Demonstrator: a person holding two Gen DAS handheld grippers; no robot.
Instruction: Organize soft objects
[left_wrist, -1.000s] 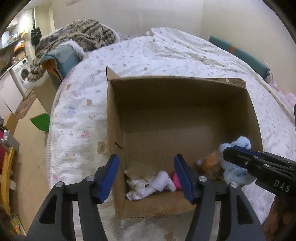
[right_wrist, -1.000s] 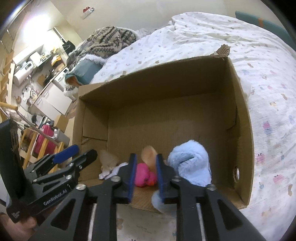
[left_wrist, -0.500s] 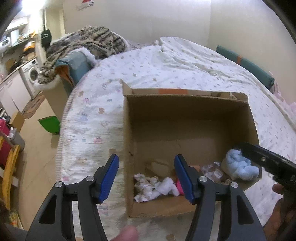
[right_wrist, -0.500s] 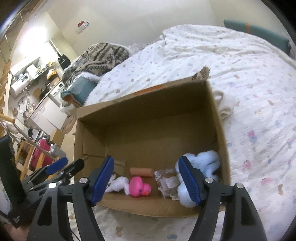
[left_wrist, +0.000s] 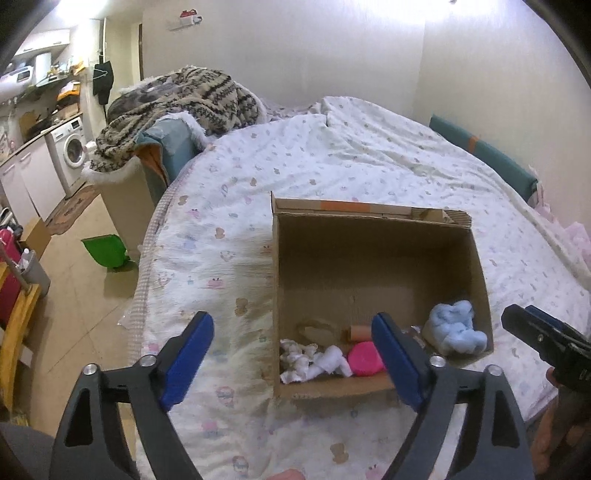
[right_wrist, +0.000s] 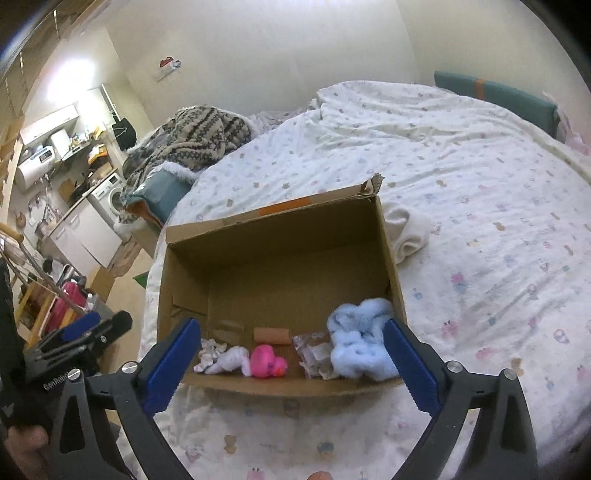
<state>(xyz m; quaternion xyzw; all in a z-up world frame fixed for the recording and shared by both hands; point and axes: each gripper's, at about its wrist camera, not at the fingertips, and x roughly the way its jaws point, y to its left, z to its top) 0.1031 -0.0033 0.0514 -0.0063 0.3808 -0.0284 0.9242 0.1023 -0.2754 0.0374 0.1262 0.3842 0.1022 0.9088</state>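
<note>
brown corrugated cardboard box sits open-topped on the bed, close to the bed's near edge and towards its left side. along the box's near wall lies a row of things: a crumpled white cloth bundle towards the left corner, a round pink rubber duck beside it, a short tan cylinder just behind the duck, a crinkled clear plastic packet, and a fluffy pale blue plush against the right wall.

the left hand-held gripper hovers over the box's near left corner, its blue jaws opening wide with nothing pressed between them. the right hand-held gripper hangs above the near wall, jaws likewise opening, framing the row but gripping none of it.

all of these look light. the plush and cloth should squash under the pads, so a pinch through the bulk of each would probably hold best. the duck looks smooth and may squirt out; its body is likely the safest place to take it.
</note>
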